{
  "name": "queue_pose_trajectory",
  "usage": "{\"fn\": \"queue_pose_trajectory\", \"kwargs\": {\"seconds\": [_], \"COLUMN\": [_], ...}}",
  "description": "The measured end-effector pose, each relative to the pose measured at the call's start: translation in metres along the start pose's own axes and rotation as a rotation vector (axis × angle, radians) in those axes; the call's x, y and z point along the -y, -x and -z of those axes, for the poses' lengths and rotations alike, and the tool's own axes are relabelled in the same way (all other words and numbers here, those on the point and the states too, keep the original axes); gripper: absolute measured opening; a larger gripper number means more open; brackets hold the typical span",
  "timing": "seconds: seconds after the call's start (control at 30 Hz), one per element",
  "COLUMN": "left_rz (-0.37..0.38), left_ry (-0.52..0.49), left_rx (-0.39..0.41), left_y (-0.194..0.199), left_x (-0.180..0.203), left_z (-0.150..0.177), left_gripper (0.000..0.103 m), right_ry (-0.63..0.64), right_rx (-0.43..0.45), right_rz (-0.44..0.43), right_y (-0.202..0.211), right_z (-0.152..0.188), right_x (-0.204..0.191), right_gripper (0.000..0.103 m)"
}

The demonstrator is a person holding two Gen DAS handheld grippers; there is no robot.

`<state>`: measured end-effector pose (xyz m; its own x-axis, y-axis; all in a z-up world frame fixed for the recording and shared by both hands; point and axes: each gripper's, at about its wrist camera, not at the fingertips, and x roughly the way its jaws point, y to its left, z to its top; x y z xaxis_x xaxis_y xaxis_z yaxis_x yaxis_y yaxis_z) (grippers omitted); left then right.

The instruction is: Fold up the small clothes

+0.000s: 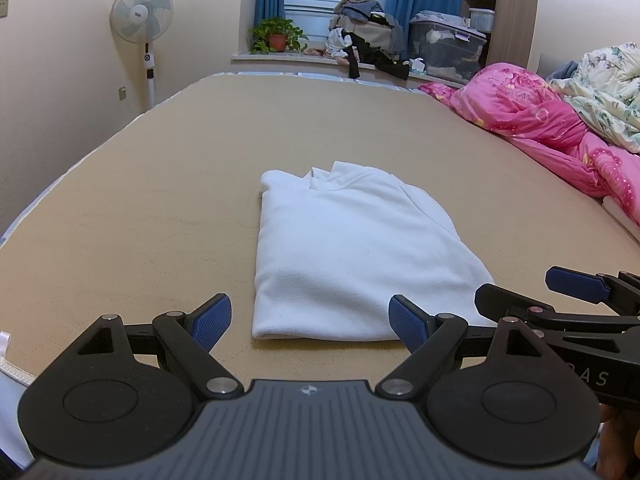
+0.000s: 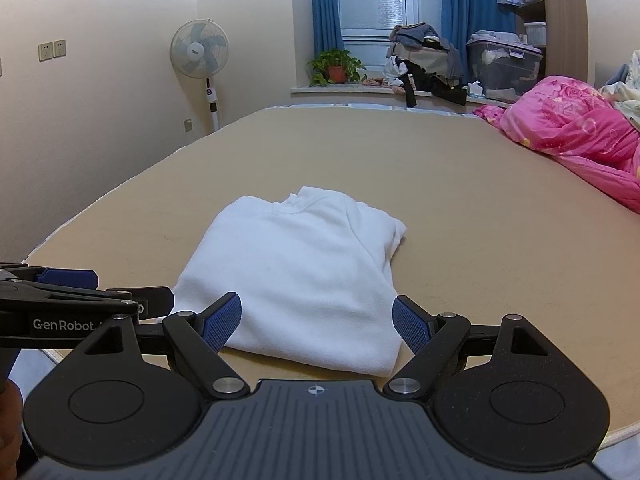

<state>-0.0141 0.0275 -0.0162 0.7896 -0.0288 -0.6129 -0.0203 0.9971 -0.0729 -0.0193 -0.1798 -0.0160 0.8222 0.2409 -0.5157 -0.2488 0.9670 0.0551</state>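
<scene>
Garment [image 1: 340,256] folded on bed [image 1: 160,200] | left gripper [image 1: 310,324] "GenRobot", right gripper [image 2: 318,324]: fingers spread, empty

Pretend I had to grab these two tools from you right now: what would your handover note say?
Left hand-held gripper: open, empty, hovering at the near edge of the white top.
Right hand-held gripper: open, empty, also at the near edge, close beside the left one.
The white top lies flat on the tan bed, sides tucked in, collar at the far end.
Done: it is already folded into a narrow rectangle.
Left: probably one more fold, bringing the near edge up toward the collar, then set it aside.
The pink quilt sits on the right; keep the top away from it.
</scene>
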Motion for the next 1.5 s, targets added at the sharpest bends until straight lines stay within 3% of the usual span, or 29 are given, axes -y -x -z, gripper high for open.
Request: {"fn": "queue_pose_trajectory", "kwargs": {"seconds": [1.5], "left_rz": [0.0], "left_ry": [0.0], "left_rx": [0.0], "left_y": [0.0001], "left_x": [0.0007], "left_z": [0.0002], "left_gripper": [0.089], "right_ry": [-0.004], "right_rx": [-0.006], "right_rz": [-0.002], "right_y": [-0.0007], "right_z": [0.0028], "right_x": [-0.0001], "right_gripper": [0.084]}}
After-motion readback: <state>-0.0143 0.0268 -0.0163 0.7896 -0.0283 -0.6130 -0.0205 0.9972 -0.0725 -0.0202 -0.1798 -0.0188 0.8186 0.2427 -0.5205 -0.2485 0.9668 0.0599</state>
